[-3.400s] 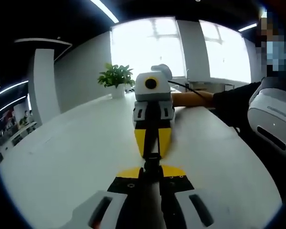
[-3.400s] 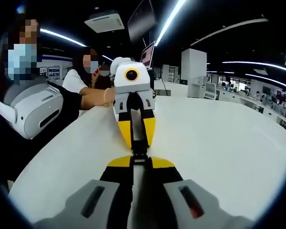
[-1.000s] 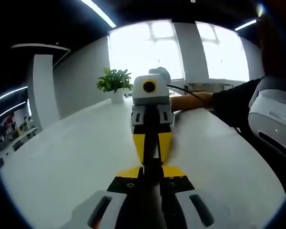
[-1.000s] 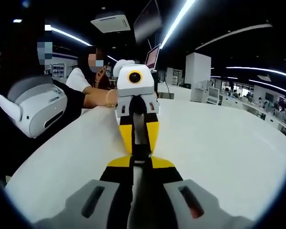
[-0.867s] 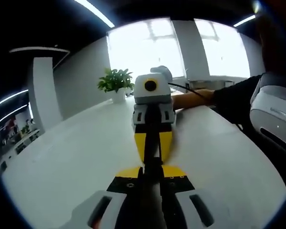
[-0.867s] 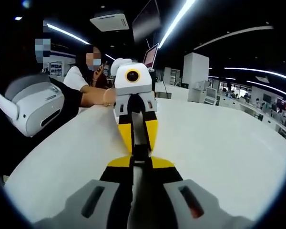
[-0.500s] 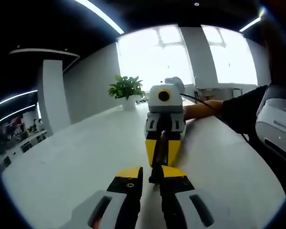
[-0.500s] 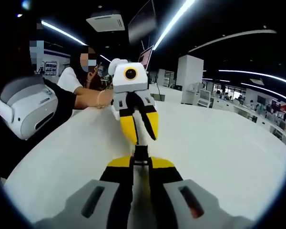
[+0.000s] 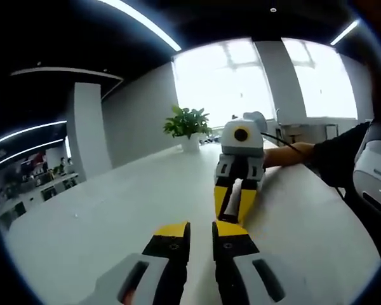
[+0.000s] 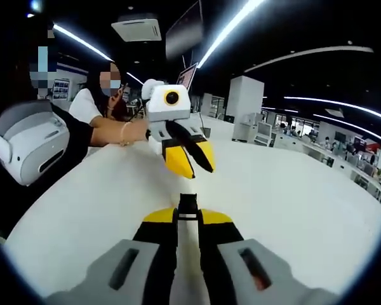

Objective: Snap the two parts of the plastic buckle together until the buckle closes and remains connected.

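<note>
The black plastic buckle [image 10: 188, 204] sticks out a little from between the yellow tips of my right gripper [image 10: 188, 216], which is shut on it just above the white table [image 10: 286, 197]. Whether the buckle's two halves are joined I cannot tell. My left gripper [image 9: 200, 227] is open, and bare table shows through its narrow gap. In the right gripper view the left gripper [image 10: 195, 168] hangs a short way beyond the buckle, jaws spread and holding nothing. In the left gripper view the right gripper [image 9: 233, 213] points back at me, slightly right of centre.
A potted plant [image 9: 188, 124] stands at the table's far side near bright windows. A person's forearm [image 9: 292, 152] rests on the table behind the grippers. A person with a white device [image 10: 28, 143] on the chest is close at the table's edge.
My left gripper has opened, let go of the buckle and backed off and aside. The buckle has stayed in the right gripper's jaws.
</note>
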Available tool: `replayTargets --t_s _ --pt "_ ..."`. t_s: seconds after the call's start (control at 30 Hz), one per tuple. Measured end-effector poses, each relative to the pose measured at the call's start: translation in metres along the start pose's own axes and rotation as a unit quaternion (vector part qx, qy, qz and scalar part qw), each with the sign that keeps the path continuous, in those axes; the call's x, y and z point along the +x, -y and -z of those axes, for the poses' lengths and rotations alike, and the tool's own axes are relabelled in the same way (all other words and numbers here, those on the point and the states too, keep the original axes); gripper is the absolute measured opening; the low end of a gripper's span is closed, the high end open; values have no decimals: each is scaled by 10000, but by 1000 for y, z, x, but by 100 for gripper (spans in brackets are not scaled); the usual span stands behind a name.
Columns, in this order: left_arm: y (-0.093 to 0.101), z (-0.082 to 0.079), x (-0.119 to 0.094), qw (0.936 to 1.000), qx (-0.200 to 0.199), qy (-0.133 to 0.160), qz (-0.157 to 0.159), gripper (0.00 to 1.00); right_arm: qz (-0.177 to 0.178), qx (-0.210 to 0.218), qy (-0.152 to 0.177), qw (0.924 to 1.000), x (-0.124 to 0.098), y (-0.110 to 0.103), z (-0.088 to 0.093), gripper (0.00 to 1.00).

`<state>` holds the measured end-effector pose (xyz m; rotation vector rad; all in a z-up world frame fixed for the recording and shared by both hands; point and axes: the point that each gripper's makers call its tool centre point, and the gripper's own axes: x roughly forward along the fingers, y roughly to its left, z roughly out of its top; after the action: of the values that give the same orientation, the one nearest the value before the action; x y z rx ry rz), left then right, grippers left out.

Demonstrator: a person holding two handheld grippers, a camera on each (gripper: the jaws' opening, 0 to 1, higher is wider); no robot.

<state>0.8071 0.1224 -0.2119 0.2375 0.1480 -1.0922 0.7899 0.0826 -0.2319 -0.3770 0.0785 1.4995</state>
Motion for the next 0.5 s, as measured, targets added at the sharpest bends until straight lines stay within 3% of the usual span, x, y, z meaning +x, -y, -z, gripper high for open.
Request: replayTargets --t_s 0.5 --pt "-24 -2 -7 9985 -102 -13 -539 13 743 -114 -303 9967 -14 37 5 12"
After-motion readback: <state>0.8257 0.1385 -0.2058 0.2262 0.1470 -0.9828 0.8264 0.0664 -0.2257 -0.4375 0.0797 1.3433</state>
